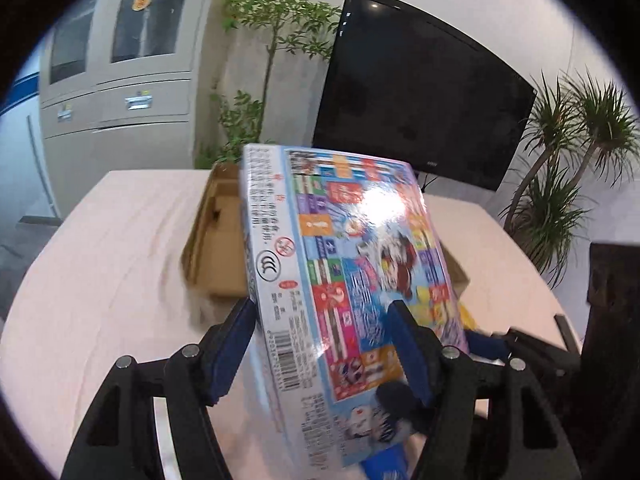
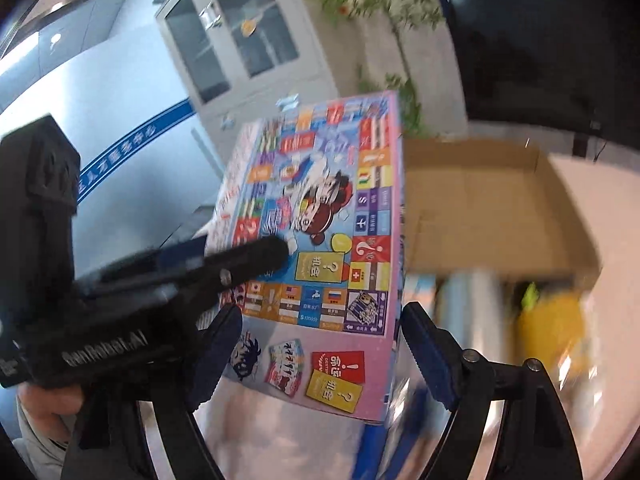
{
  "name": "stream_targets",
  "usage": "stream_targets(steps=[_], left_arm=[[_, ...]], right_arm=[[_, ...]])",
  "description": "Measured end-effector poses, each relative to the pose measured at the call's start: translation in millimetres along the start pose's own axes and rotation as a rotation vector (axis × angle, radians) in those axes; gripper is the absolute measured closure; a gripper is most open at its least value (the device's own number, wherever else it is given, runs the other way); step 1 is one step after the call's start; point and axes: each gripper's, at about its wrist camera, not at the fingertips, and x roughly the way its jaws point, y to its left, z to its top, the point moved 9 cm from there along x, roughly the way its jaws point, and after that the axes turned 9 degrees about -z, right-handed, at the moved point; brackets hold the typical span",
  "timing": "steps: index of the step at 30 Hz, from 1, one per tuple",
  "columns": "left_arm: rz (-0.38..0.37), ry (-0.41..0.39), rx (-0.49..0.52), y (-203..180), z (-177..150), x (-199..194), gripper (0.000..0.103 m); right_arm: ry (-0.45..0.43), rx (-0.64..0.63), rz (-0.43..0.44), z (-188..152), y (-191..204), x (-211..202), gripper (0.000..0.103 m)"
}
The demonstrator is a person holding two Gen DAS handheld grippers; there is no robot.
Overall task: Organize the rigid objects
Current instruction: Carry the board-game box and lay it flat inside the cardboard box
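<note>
Pale worktop (image 1: 120, 240) beneath, open cardboard carton (image 1: 216, 248) on it. Held aloft before the carton: board-game box (image 1: 340, 248), stiff, likely light, glossy wrap probably slippery; best pinched across the thin edges. Left tongs (image 1: 320, 344) clamped on it. Right tongs (image 2: 320, 356) agape, empty.

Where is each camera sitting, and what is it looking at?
Left wrist: sits on the left tool, looking along its blue-padded fingers at the game box they clamp, with the cardboard box, table and TV beyond.
Right wrist: sits on the right tool, facing the same game box, the left tool gripping it, and the cardboard box; its own fingers are spread apart; a bit of the person's hand shows.
Shared: game box, cardboard box, cabinet.
</note>
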Motion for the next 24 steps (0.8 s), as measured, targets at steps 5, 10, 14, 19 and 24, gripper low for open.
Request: stream_targets(steps=[5,10,14,19,24], left_arm=[[-0.034,0.018,-0.031,13.3,45.8,51.4,0.037],[-0.029,0.122,-0.098,38.8,53.9,117.4,0.037],[-0.022,0.221,-0.141,60.4,41.4,165.3,0.037],[-0.02,0.328,-0.157,70.9,10.4,194.6,0.037],[-0.05,0.331,-0.148,70.0,0.7,179.0,0.038]], right_arm=[[0.018,0.003,-0.039,55.2,-28.9,40.5,0.022],[0.11,0.035,-0.048,82.6,-62.9,114.6,0.022],[0.215,0.089,-0.043,81.6,-83.3,174.7,0.022],[0.368,0.165,-0.038,53.7,-105.0,227.6,0.022],[0.47,0.178,-0.017,33.1,-98.7,256.7,0.036]])
